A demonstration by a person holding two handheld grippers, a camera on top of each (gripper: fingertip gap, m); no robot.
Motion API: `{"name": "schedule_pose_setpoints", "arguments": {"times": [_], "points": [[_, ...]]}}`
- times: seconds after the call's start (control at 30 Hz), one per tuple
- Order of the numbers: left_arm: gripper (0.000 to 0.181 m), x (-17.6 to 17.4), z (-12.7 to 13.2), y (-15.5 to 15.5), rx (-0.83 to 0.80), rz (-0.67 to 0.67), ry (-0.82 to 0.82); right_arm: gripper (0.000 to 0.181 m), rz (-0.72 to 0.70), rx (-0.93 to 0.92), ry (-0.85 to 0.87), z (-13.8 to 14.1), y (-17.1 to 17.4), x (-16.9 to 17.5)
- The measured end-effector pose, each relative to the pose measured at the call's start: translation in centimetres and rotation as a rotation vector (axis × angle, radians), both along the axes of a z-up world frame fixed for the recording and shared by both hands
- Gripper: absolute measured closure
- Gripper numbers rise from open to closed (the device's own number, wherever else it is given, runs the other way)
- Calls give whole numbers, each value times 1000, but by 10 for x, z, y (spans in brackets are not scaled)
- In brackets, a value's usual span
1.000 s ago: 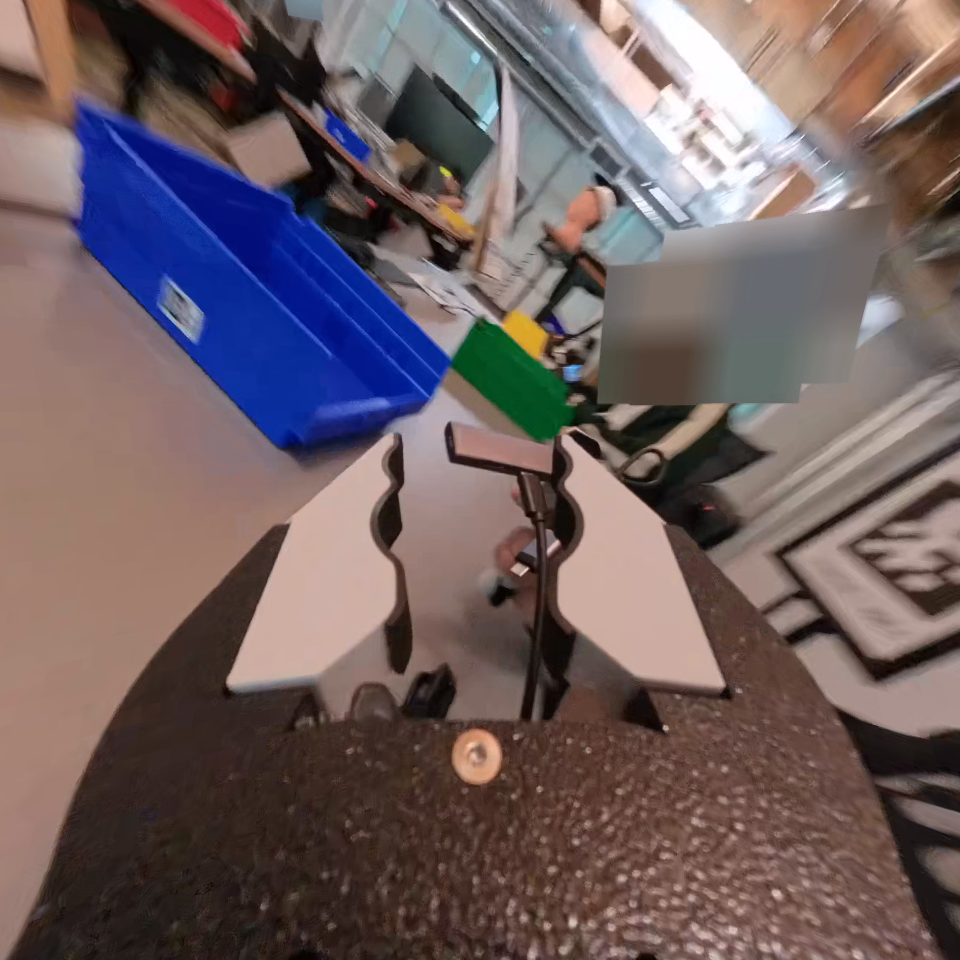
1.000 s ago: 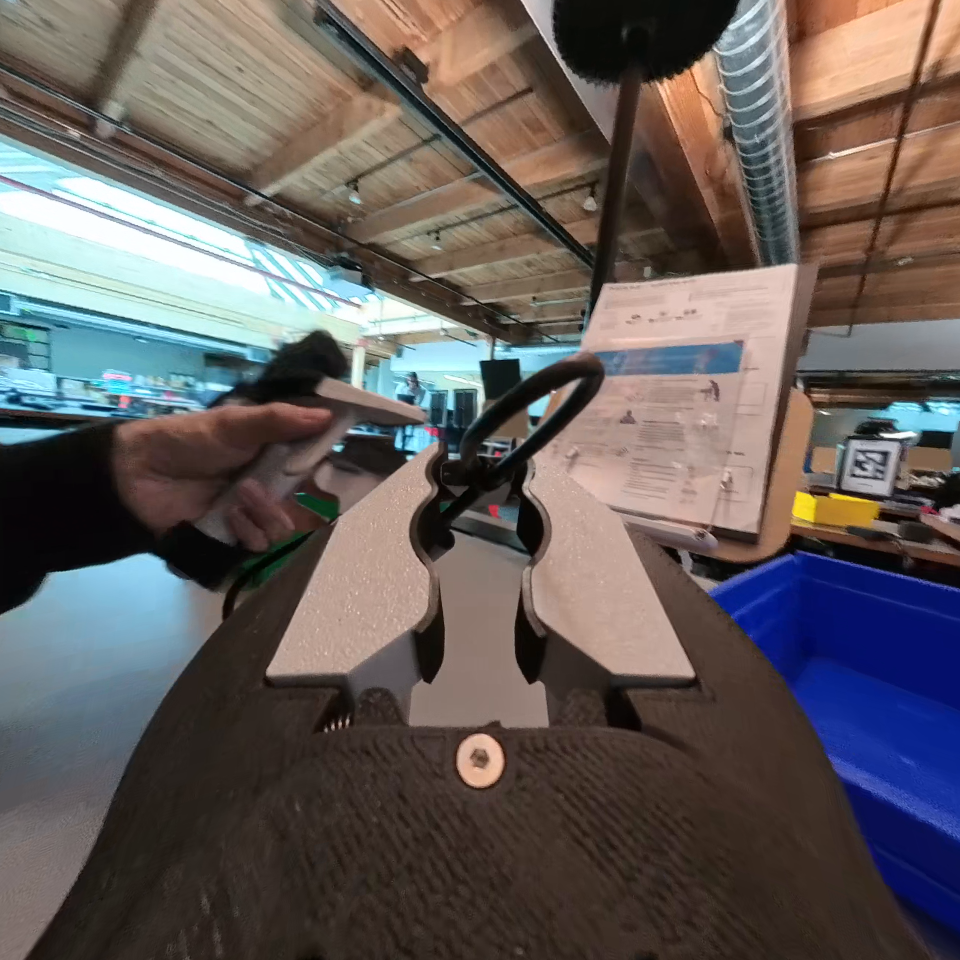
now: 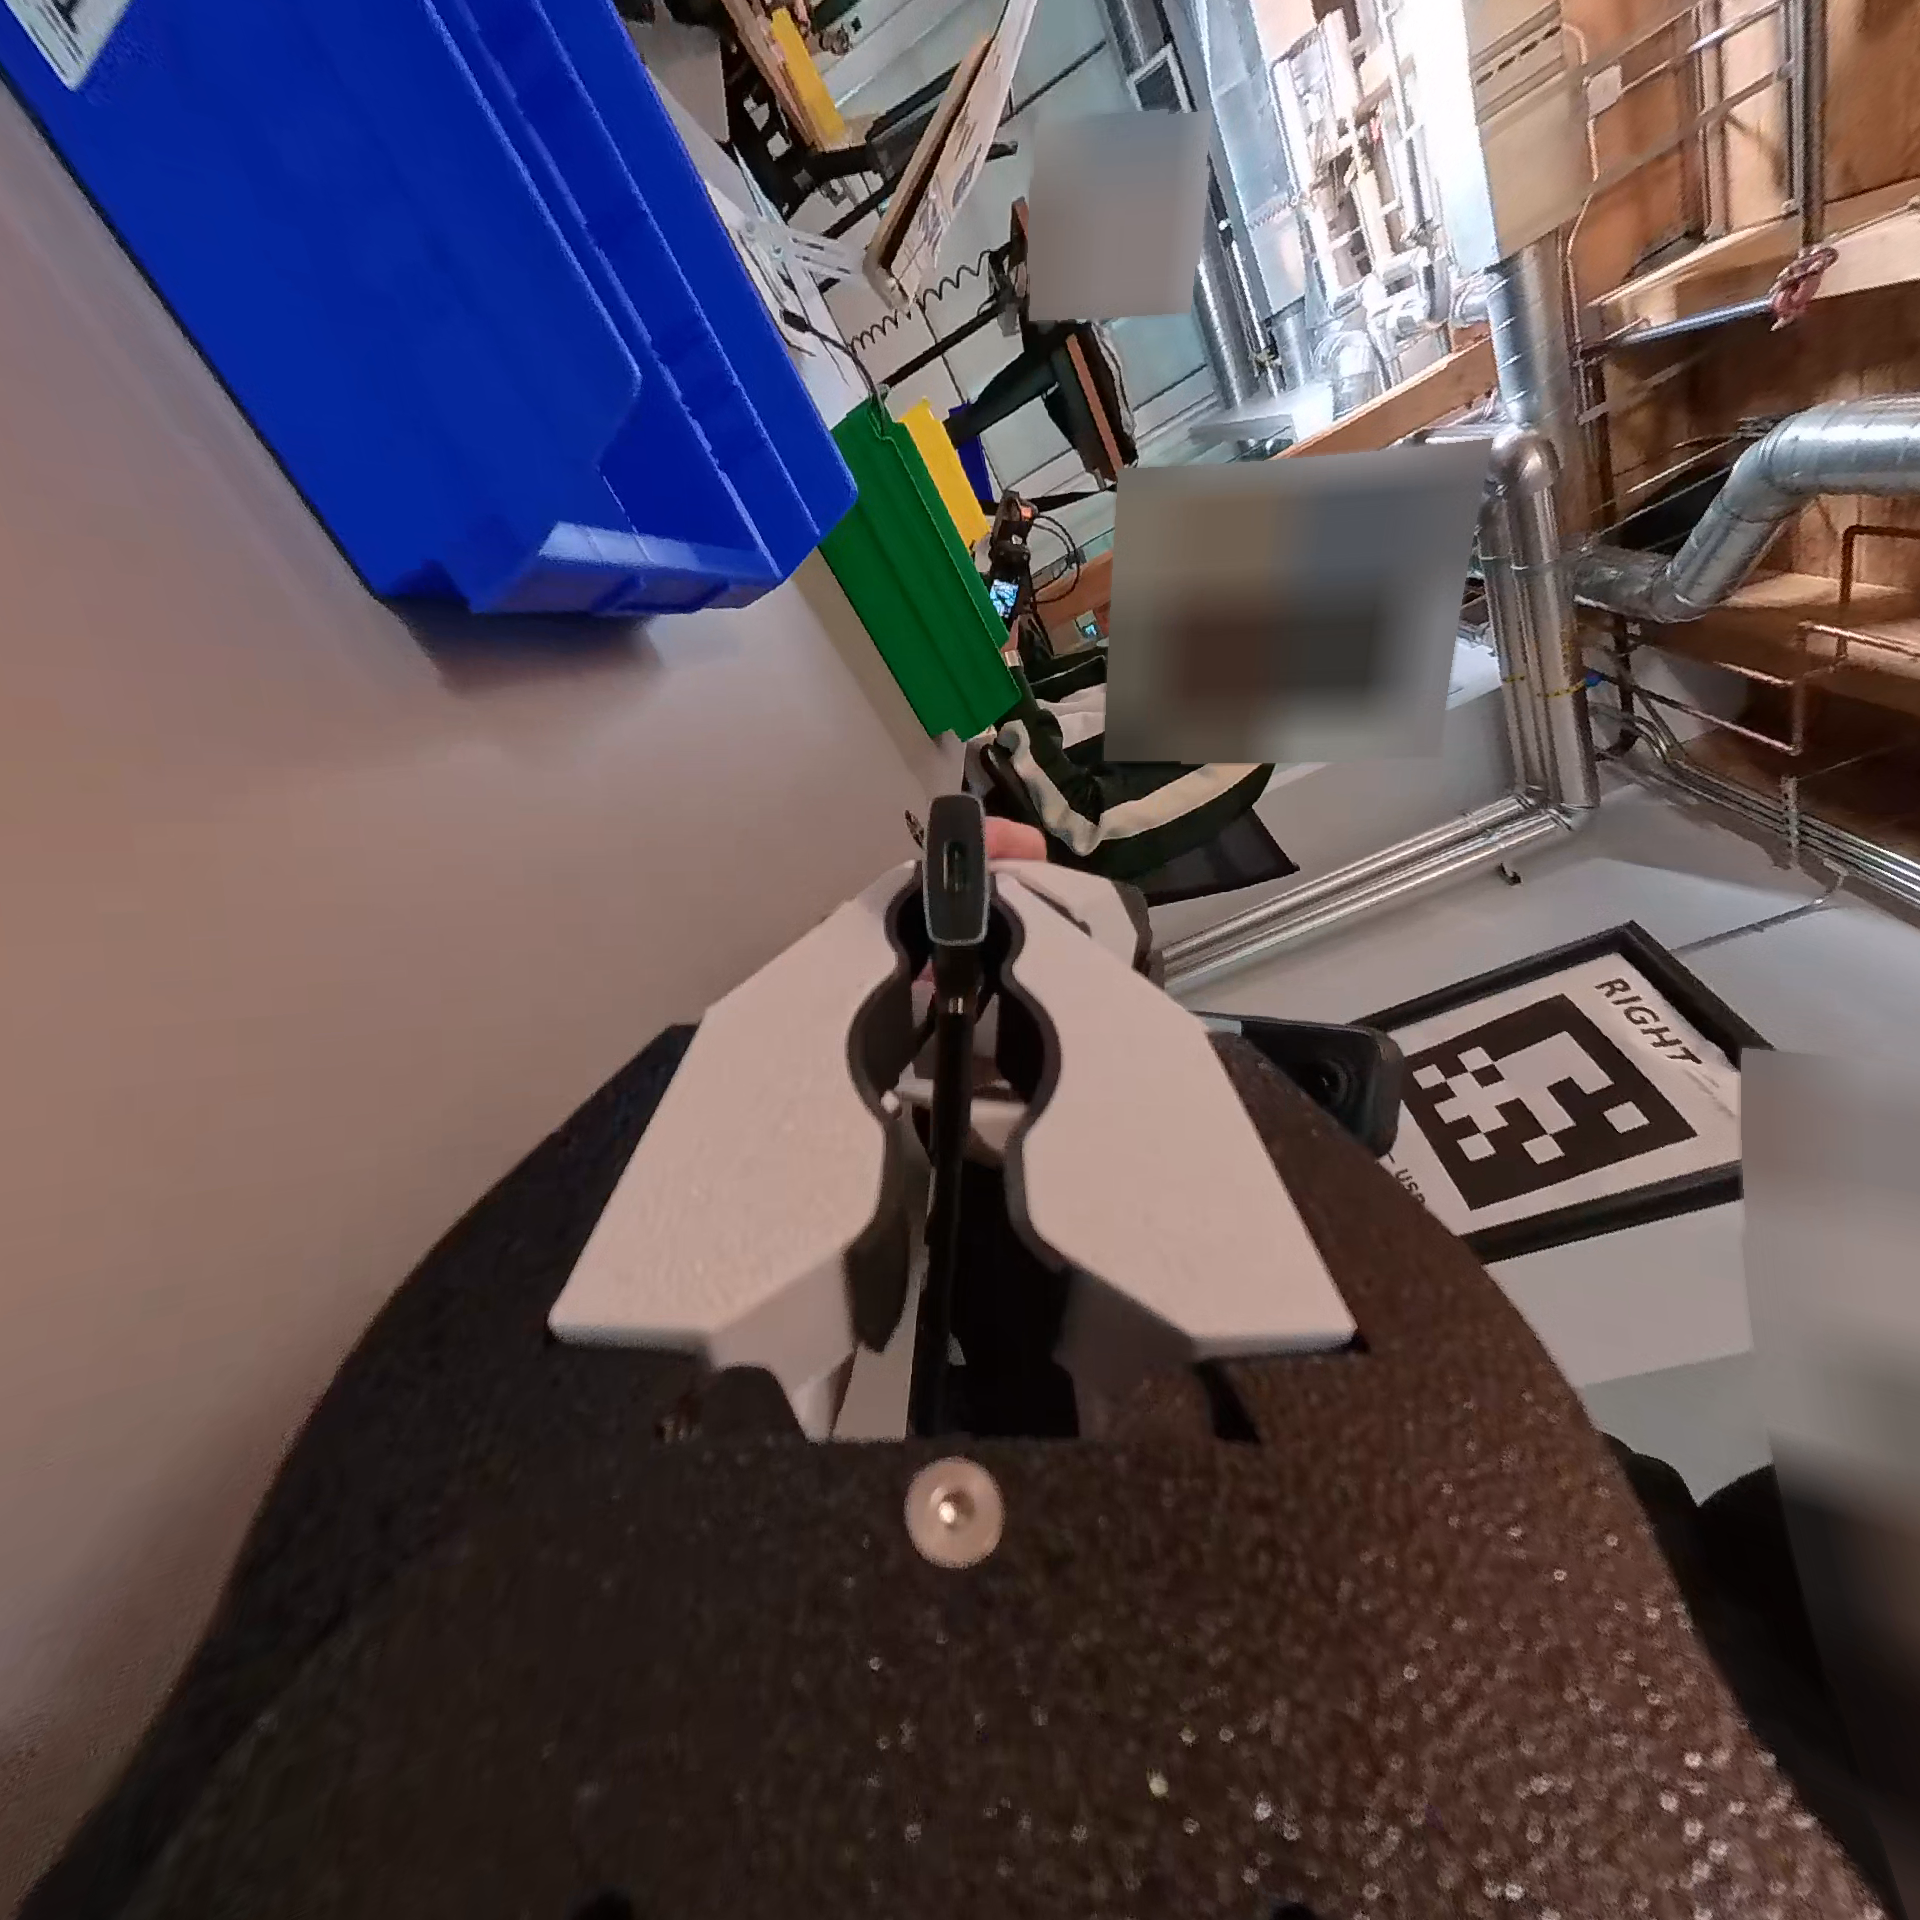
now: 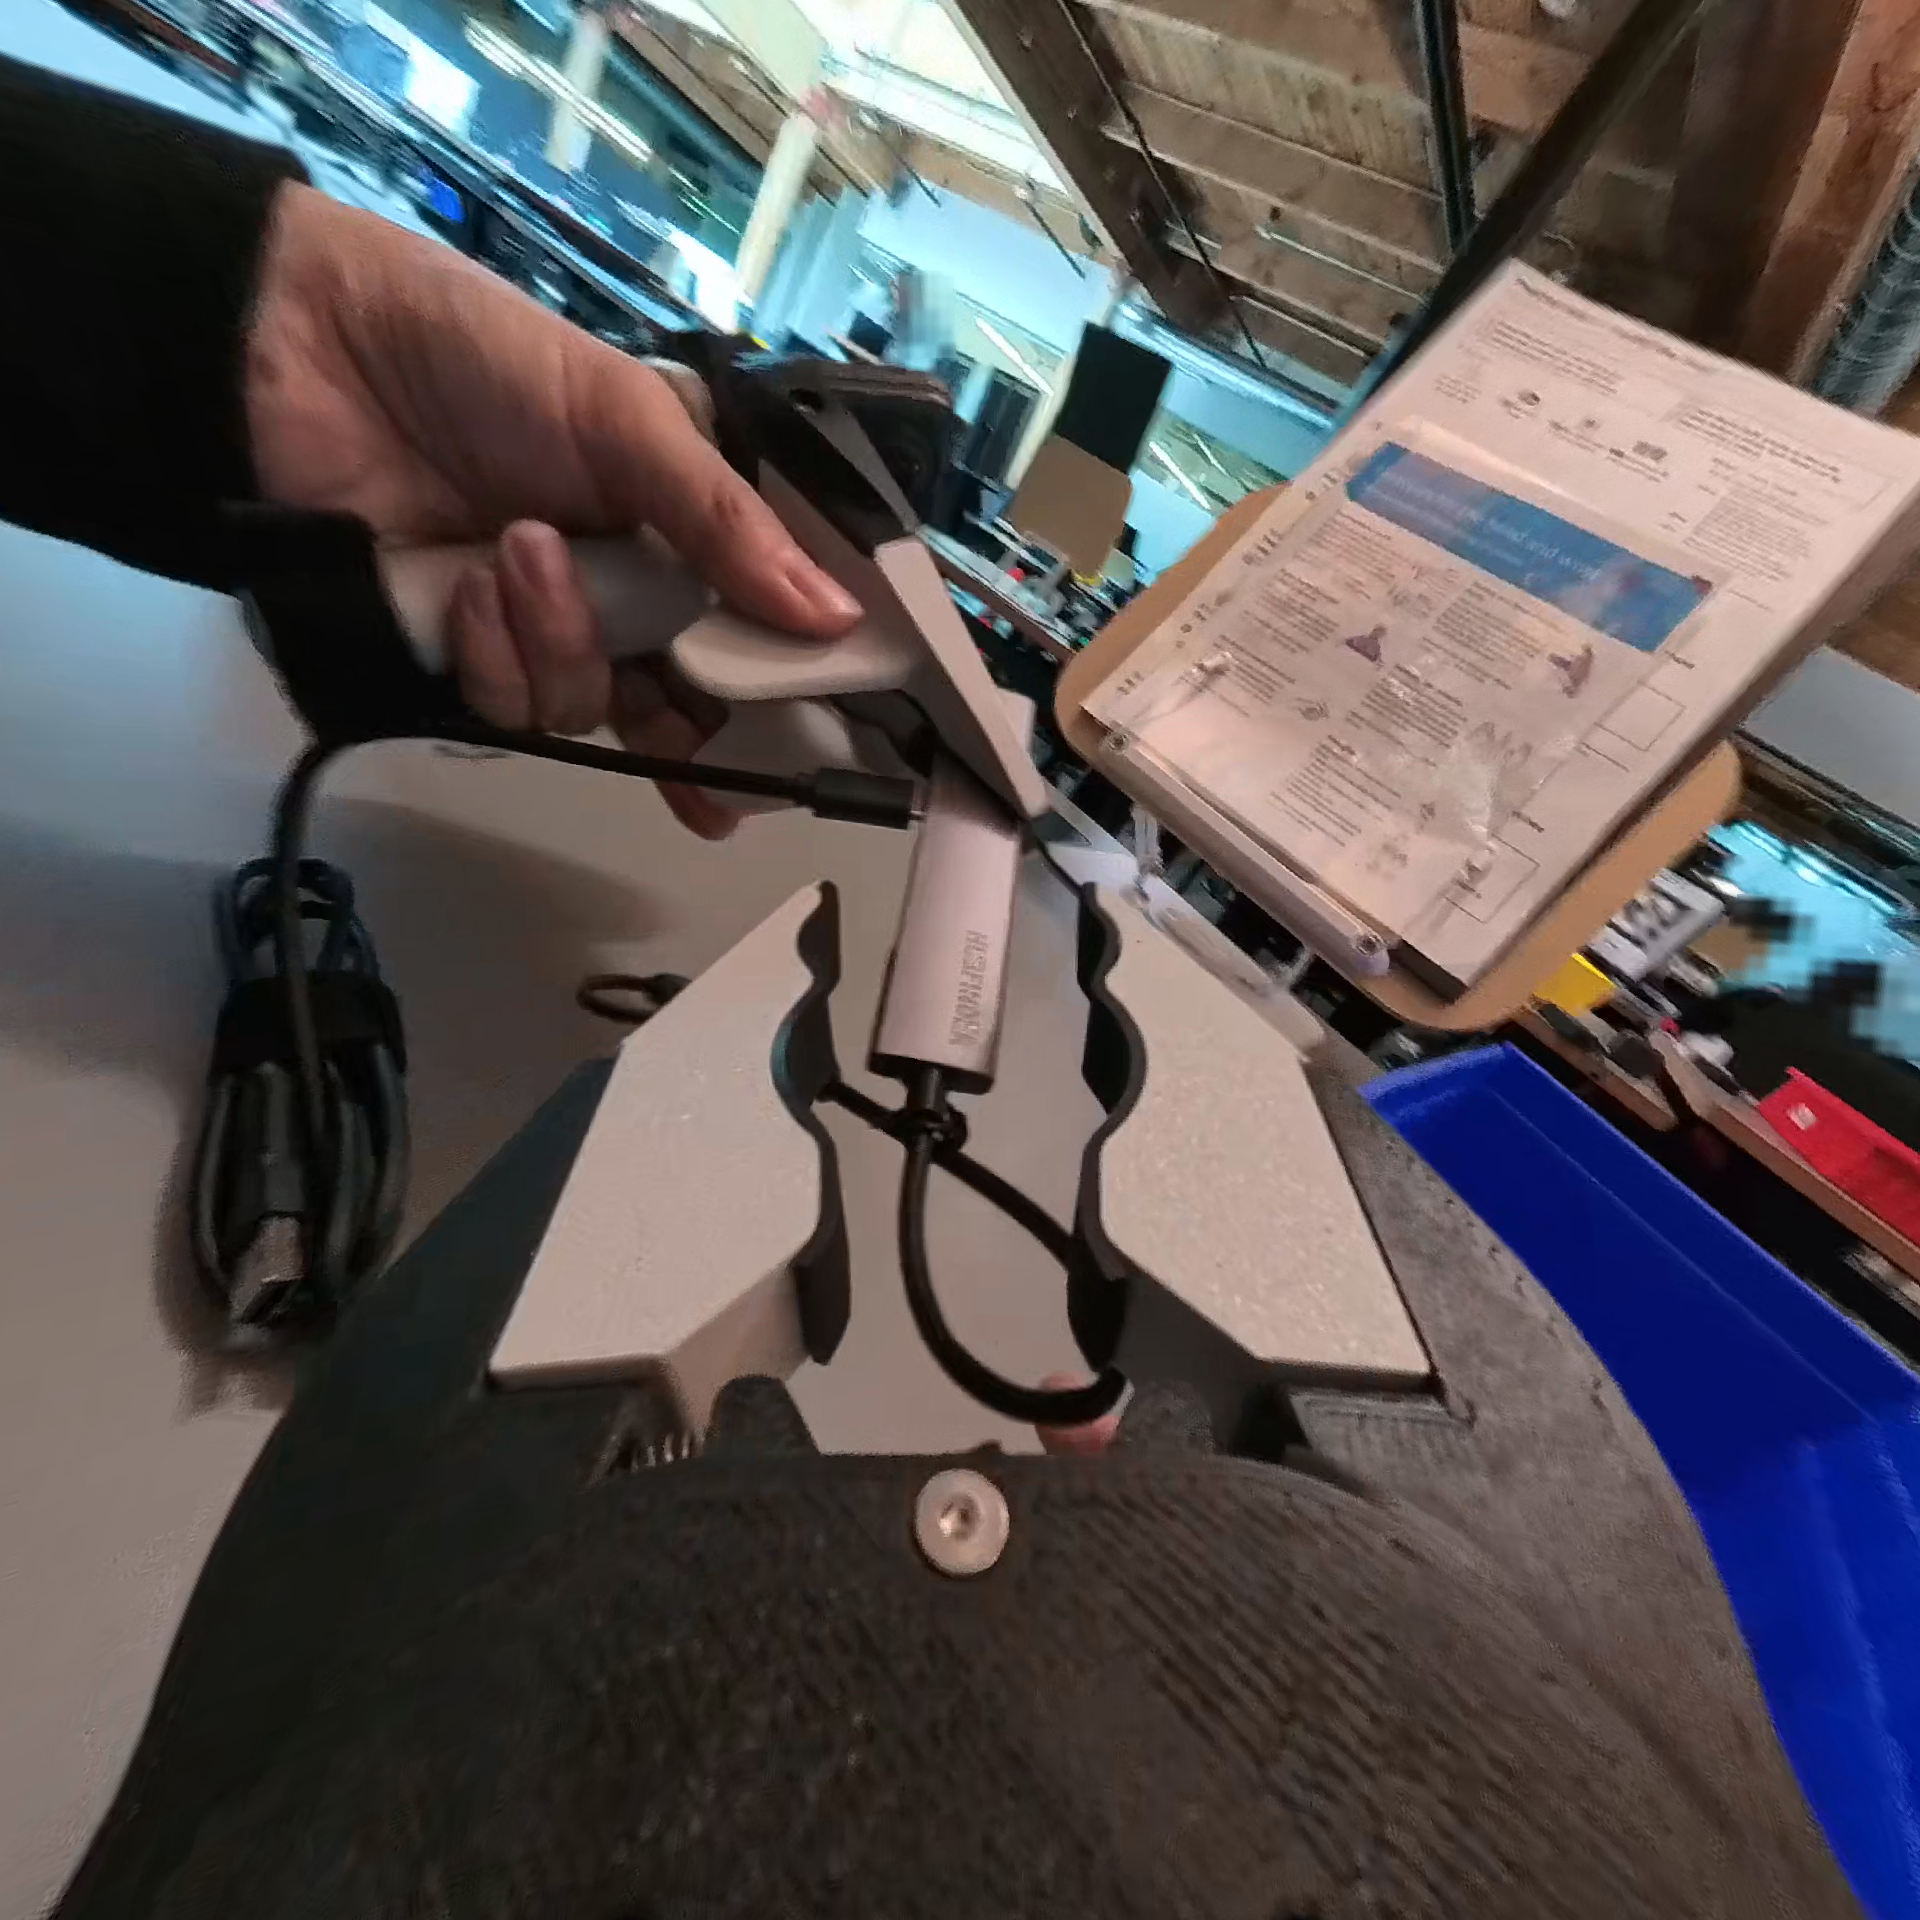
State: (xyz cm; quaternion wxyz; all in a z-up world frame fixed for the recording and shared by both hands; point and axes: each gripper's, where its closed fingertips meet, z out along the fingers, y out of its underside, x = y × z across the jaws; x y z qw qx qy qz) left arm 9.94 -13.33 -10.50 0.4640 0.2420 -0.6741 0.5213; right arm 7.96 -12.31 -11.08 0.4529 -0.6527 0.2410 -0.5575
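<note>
My left gripper point(image 3: 951, 914) is rolled hard onto its side, so the table point(image 3: 312, 935) stands like a wall along the left of its view. Its jaws are clenched on the adapter point(image 3: 954, 868), which I see end-on: a slim dark bar with rounded corners, poking just past the tips. A thin black cable point(image 3: 948, 1195) runs from it straight back down the slot between the fingers point(image 3: 748, 1174), which are matt grey plastic with scalloped inner edges, set in a pebbled black body.

From the right wrist view, my left hand point(image 4: 468, 457) comes in from the upper left, sleeve black, wrapped round the handle and pointing that tool down and to the right. It pinches the far end of the adapter, and the cable's plug sits in the adapter's side just by the pinch.

My right gripper point(image 4: 956, 904) is released, jaws wide apart. The adapter hangs between them, smooth grey metal, touching neither finger as far as I can tell. Its short black lead point(image 4: 935, 1278) loops down and lies against the inner edge of the right-hand finger.

To the left, a strapped coil point(image 4: 301, 1122) of black cable lies on the pale, smooth table, with bare surface around it. A blue bin point(image 4: 1662, 1299) crowds close on the right. A tilted stand point(image 4: 1455, 644) with printed sheets rises just beyond the tips. In the left wrist view a green bin point(image 3: 914, 603) sits past the blue one, and a black-and-white marker card point(image 3: 1558, 1112) lies to the right.
</note>
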Motion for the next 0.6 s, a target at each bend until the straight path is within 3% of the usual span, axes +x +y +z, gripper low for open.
{"name": "schedule_pose_setpoints", "arguments": {"times": [0.03,0.2,0.6], "points": [[175,-2,0,-1,-1,-7,2,137,-43,6,15,-2,-6,4],[175,-7,2,-6,-1,-16,-15,156,14,40,43,-10,-3,2],[175,-6,7,-11,-41,-13,52,157,-8,118,-1,-1,-6,1]]}}
